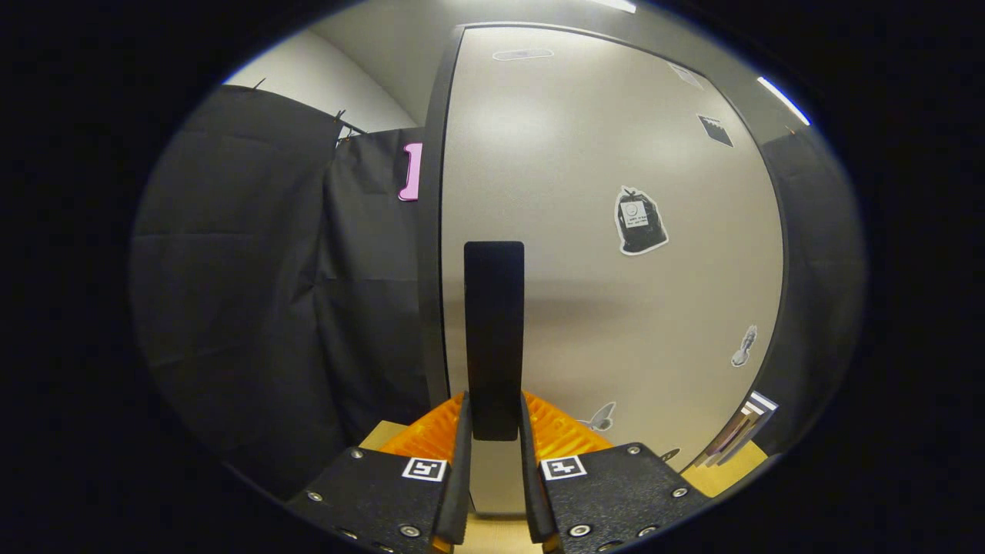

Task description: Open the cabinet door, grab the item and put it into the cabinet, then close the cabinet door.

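A pale cabinet door (608,231) with a dark frame stands right in front of me. A tall black bar handle (493,323) runs upright near the door's left edge. My gripper (494,431) is at the handle's lower end, with a finger on each side of the bar. Both fingers (462,446) look pressed against it. Several stickers dot the door, among them a black bag-shaped one (639,221).
Black cloth (254,292) hangs to the left of the cabinet and to its right. A wooden tabletop (727,469) lies below the door. Some flat striped items (742,431) lean by the door's lower right corner.
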`<state>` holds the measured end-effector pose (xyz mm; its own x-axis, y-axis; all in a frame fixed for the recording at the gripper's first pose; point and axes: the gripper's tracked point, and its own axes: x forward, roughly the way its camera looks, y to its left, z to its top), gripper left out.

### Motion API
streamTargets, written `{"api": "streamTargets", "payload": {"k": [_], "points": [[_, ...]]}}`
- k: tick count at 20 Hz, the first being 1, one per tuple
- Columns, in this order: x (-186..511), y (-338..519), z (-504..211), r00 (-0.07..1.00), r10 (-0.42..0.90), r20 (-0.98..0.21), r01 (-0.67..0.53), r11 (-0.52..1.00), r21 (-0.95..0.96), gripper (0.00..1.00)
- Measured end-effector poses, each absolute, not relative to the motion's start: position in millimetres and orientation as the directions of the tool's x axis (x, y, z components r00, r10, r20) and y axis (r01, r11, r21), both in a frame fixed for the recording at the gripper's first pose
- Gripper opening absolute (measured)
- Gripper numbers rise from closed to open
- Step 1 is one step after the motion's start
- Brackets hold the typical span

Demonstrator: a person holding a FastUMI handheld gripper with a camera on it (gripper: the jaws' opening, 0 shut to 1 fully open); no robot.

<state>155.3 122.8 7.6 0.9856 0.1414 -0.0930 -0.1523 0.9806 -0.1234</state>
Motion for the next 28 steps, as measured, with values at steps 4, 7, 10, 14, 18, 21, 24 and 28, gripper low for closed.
{"api": "streamTargets", "payload": {"k": [4, 7, 10, 14, 18, 21, 24, 28], "points": [[143, 121, 7, 0.977, 0.176, -0.117, -0.190, 0.974, -0.122, 0.29], [127, 119, 7, 0.964, 0.224, -0.145, -0.242, 0.963, -0.120, 0.29], [108, 116, 13, 0.946, 0.287, -0.151, -0.305, 0.946, -0.112, 0.29], [83, 103, 14, 0.914, 0.368, -0.173, -0.383, 0.922, -0.060, 0.29], [58, 85, 18, 0.878, 0.441, -0.187, -0.457, 0.888, -0.054, 0.29], [44, 70, 20, 0.848, 0.493, -0.196, -0.508, 0.861, -0.029, 0.28], [33, 54, 22, 0.817, 0.540, -0.203, -0.554, 0.832, -0.016, 0.28], [30, 31, 28, 0.778, 0.596, -0.199, -0.608, 0.794, 0.003, 0.25]]}}
